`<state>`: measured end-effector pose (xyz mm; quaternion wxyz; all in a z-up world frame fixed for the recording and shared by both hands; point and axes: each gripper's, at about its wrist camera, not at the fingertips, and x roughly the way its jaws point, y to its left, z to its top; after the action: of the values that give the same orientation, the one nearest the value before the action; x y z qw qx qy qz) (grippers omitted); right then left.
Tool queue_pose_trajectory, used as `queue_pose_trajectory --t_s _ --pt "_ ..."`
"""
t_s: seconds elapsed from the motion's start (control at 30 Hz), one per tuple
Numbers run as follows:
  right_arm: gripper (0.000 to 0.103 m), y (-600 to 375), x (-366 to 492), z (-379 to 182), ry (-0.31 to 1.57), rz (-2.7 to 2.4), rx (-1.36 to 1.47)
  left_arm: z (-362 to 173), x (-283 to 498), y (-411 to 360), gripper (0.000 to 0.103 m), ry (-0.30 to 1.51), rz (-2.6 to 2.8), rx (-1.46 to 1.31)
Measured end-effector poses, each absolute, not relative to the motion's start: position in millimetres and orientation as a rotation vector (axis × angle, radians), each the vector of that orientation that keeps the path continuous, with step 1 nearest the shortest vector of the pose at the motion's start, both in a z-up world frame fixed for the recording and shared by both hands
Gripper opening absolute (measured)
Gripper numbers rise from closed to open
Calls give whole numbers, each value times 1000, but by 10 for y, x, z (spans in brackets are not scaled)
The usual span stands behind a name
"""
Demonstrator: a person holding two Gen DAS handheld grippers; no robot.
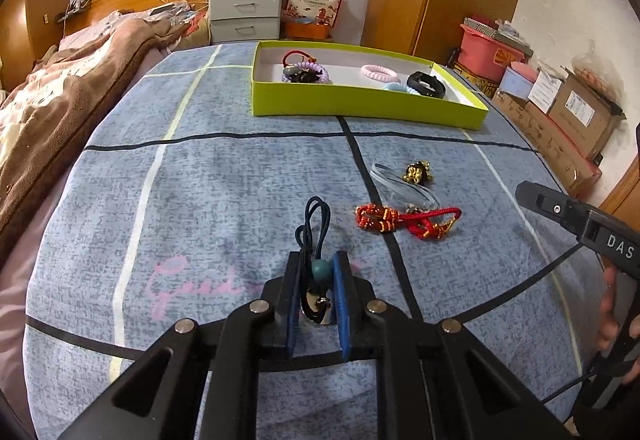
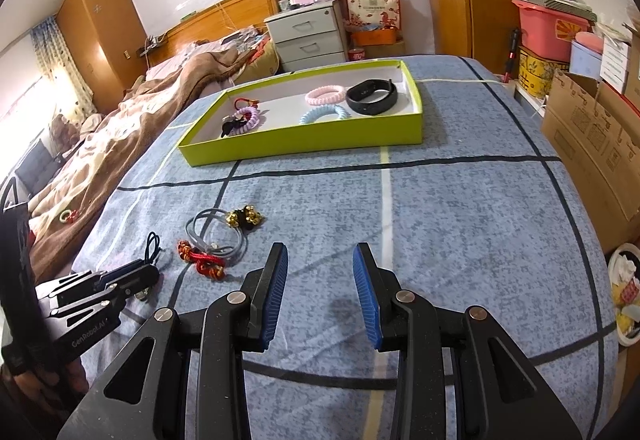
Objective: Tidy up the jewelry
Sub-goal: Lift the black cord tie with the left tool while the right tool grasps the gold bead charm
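On the blue bedspread my left gripper [image 1: 319, 260] is shut on a dark cord bracelet [image 1: 316, 216]; its teal bead [image 1: 322, 269] and shiny pendant sit between the blue pads, and the cord loops out ahead. To its right lie a red knotted bracelet [image 1: 404, 220], a clear band [image 1: 396, 184] and a gold-bell hair tie [image 1: 418, 171]. My right gripper [image 2: 320, 264] hovers open over bare bedspread, holding nothing. From the right wrist view the left gripper [image 2: 148, 274] is at the lower left, beside the red bracelet [image 2: 200, 258].
A lime-green tray [image 1: 360, 104] at the far side holds a pink coil tie [image 1: 380, 71], a blue one, a black wristband [image 1: 426, 84] and a purple coil. A brown blanket [image 1: 60, 100] lies left. Cardboard boxes [image 1: 576, 120] line the bed's right edge.
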<state>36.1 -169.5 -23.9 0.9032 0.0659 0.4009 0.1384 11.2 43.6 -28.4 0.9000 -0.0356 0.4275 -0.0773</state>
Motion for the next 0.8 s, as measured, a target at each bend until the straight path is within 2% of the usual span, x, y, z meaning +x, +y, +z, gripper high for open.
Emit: queue_pose_trajectory --t_s 0.8 --pt "35 -1227 529 -311 890 522 135 -246 222 738 16 872 -132 -147"
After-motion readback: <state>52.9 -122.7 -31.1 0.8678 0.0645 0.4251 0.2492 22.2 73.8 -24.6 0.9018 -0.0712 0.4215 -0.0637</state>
